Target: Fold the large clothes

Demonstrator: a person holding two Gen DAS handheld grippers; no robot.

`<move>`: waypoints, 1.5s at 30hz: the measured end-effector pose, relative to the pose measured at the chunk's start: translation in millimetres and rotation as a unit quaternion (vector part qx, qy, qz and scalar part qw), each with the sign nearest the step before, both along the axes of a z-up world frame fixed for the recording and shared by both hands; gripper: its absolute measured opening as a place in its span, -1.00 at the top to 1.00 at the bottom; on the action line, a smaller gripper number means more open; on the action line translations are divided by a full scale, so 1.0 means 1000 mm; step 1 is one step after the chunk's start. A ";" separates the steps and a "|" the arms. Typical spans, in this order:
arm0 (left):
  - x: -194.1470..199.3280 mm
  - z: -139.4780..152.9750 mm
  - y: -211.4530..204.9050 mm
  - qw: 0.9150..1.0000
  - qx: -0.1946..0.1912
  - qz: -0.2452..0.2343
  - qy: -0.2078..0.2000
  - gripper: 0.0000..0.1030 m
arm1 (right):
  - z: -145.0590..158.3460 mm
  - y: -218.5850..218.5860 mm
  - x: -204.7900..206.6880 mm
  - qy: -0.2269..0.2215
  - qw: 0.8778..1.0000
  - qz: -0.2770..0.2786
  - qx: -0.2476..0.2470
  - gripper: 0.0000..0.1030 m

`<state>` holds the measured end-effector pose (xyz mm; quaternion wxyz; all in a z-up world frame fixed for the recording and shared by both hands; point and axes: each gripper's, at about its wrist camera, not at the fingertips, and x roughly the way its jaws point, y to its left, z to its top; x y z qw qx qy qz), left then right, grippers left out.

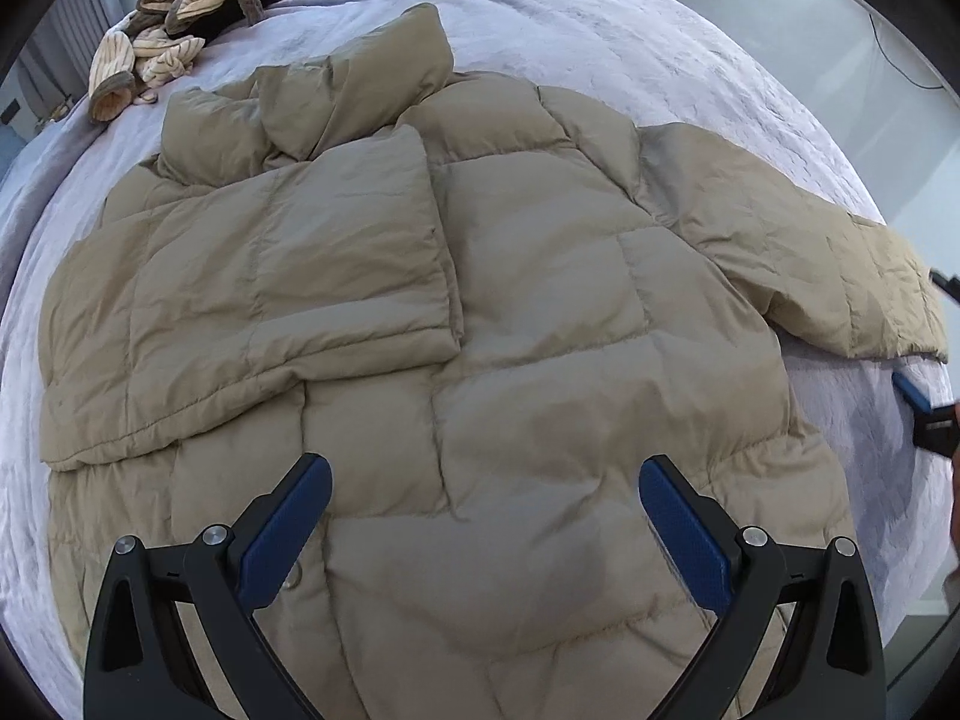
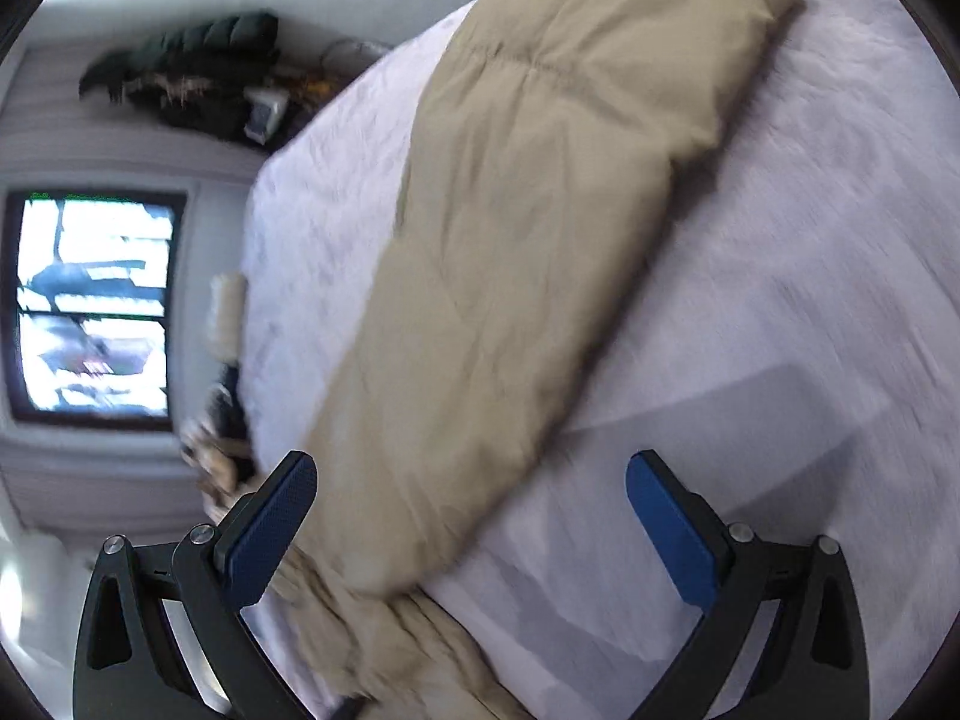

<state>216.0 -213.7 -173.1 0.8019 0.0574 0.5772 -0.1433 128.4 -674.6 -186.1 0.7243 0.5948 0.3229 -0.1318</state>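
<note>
- Bed with pale lilac quilted cover (image 1: 600, 18): carries everything; bare cover lies beyond the collar and to the right, with the bed's edge and floor close on that side.
- Tan quilted puffer jacket (image 1: 540, 300): spread flat mid-bed. One sleeve (image 1: 288, 276) lies folded across the chest; the other sleeve (image 1: 840, 276) is still stretched out, so body folds appear to remain.
- Heap of striped cream-and-brown knitwear (image 1: 162, 42): far corner, well apart.
- Left tongs (image 1: 485, 504): wide open, empty, above the hem.
- Right tongs (image 2: 471, 510): wide open, empty, over the outstretched sleeve.

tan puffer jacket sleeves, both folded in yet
No, only one: one sleeve lies across the tan puffer jacket; the other sleeve lies spread.
</note>
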 end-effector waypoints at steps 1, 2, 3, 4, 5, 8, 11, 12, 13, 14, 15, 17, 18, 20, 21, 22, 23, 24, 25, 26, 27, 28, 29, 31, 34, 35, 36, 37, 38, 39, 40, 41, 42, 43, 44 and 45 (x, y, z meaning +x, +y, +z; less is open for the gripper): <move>0.001 0.000 0.000 1.000 -0.001 0.000 0.000 -1.00 | -0.001 -0.005 0.005 -0.008 1.000 -0.008 0.006 -0.99; 0.002 0.000 -0.001 1.000 -0.001 0.002 -0.001 -1.00 | -0.002 -0.010 0.010 -0.014 1.000 -0.015 0.014 -0.99; 0.004 0.000 -0.001 1.000 -0.002 0.004 -0.002 -1.00 | -0.004 -0.012 0.013 -0.017 0.999 -0.021 0.020 -0.99; 0.006 0.000 -0.001 1.000 -0.003 0.006 -0.002 -1.00 | -0.006 -0.017 0.018 -0.023 0.999 -0.030 0.030 -0.99; 0.007 0.000 0.000 1.000 -0.002 0.008 -0.003 -1.00 | -0.007 -0.019 0.022 -0.026 0.998 -0.036 0.036 -0.99; 0.011 0.000 0.003 1.000 -0.002 0.016 -0.006 -1.00 | -0.007 -0.025 0.034 -0.037 0.997 -0.054 0.050 -0.99; 0.015 0.002 0.010 1.000 0.000 0.025 -0.011 -1.00 | -0.008 -0.026 0.044 -0.033 0.996 -0.054 0.061 -0.52; 0.016 0.002 0.013 1.000 0.000 0.027 -0.013 -1.00 | -0.010 -0.025 0.047 -0.029 0.996 -0.051 0.067 -0.02; 0.017 0.003 0.017 0.999 -0.001 0.029 -0.015 -1.00 | -0.011 -0.025 0.050 -0.035 0.995 -0.050 0.078 0.33; 0.019 0.004 0.020 0.999 -0.003 0.032 -0.016 -1.00 | -0.012 -0.024 0.053 -0.046 0.994 -0.049 0.087 0.47; 0.020 0.005 0.024 0.999 -0.004 0.035 -0.017 -1.00 | -0.012 -0.027 0.051 -0.051 0.994 -0.047 0.089 0.67; 0.023 0.007 0.034 0.999 -0.006 0.042 -0.020 -1.00 | -0.001 -0.023 0.059 -0.057 0.995 -0.037 0.071 0.78; 0.024 0.007 0.038 0.999 -0.007 0.044 -0.021 -1.00 | 0.005 -0.021 0.063 -0.063 0.996 -0.028 0.061 0.79; 0.027 0.009 0.048 0.998 -0.009 0.052 -0.025 -1.00 | 0.027 -0.009 0.080 -0.078 0.996 0.003 0.031 0.79; 0.028 0.010 0.055 0.998 -0.010 0.058 -0.027 -1.00 | 0.035 -0.004 0.085 -0.082 0.996 0.016 0.021 0.79; 0.029 0.011 0.061 0.998 -0.010 0.063 -0.029 -1.00 | 0.049 0.007 0.099 -0.088 0.995 0.040 -0.002 0.79; 0.031 0.012 0.068 0.997 -0.009 0.069 -0.031 -1.00 | 0.058 0.016 0.108 -0.093 0.994 0.057 -0.016 0.79; 0.032 0.013 0.076 0.996 -0.009 0.076 -0.035 -1.00 | 0.070 0.030 0.121 -0.100 0.991 0.080 -0.032 0.79; 0.033 0.014 0.084 0.996 -0.008 0.084 -0.038 -1.00 | 0.080 0.045 0.134 -0.107 0.988 0.103 -0.045 0.79; 0.033 0.015 0.091 0.995 -0.008 0.090 -0.040 -1.00 | 0.090 0.062 0.147 -0.114 0.984 0.127 -0.059 0.79; 0.034 0.016 0.100 0.994 -0.009 0.099 -0.042 -1.00 | 0.099 0.081 0.158 -0.119 0.979 0.151 -0.073 0.79; 0.035 0.017 0.109 0.993 -0.009 0.107 -0.044 -1.00 | 0.108 0.103 0.169 -0.124 0.972 0.179 -0.093 0.79; 0.035 0.018 0.117 0.992 -0.009 0.114 -0.046 -1.00 | 0.118 0.127 0.182 -0.129 0.963 0.208 -0.116 0.78; 0.036 0.019 0.136 0.990 -0.006 0.132 -0.050 -1.00 | 0.132 0.180 0.201 -0.132 0.940 0.267 -0.168 0.79; 0.036 0.017 0.162 0.986 -0.003 0.157 -0.052 -1.00 | 0.139 0.265 0.228 -0.121 0.895 0.355 -0.241 0.78; 0.036 0.017 0.172 0.985 -0.003 0.166 -0.052 -1.00 | 0.135 0.293 0.234 -0.115 0.879 0.382 -0.261 0.78; 0.035 0.015 0.178 0.984 -0.003 0.173 -0.052 -1.00 | 0.131 0.312 0.235 -0.109 0.868 0.400 -0.273 0.78; 0.034 0.015 0.186 0.982 -0.003 0.180 -0.051 -1.00 | 0.121 0.342 0.240 -0.097 0.852 0.425 -0.290 0.78; 0.033 0.014 0.195 0.981 -0.003 0.188 -0.051 -1.00 | 0.111 0.363 0.239 -0.088 0.840 0.444 -0.299 0.78; 0.031 0.014 0.201 0.980 -0.003 0.194 -0.052 -1.00 | 0.101 0.377 0.236 -0.080 0.832 0.456 -0.305 0.78; 0.030 0.013 0.207 0.979 -0.003 0.199 -0.052 -1.00 | 0.087 0.392 0.232 -0.069 0.824 0.470 -0.309 0.78; 0.029 0.012 0.215 0.977 -0.004 0.207 -0.052 -1.00 | 0.073 0.406 0.229 -0.058 0.817 0.484 -0.308 0.78; 0.030 0.011 0.219 0.976 -0.005 0.211 -0.052 -1.00 | 0.059 0.414 0.227 -0.047 0.814 0.492 -0.305 0.78; 0.029 0.011 0.224 0.975 -0.006 0.215 -0.053 -1.00 | 0.048 0.419 0.221 -0.038 0.813 0.497 -0.302 0.78; 0.029 0.010 0.229 0.974 -0.006 0.218 -0.054 -1.00 | 0.035 0.424 0.221 -0.025 0.812 0.501 -0.300 0.78; 0.030 0.009 0.230 0.974 -0.005 0.220 -0.055 -1.00 | 0.027 0.425 0.220 -0.015 0.812 0.502 -0.299 0.78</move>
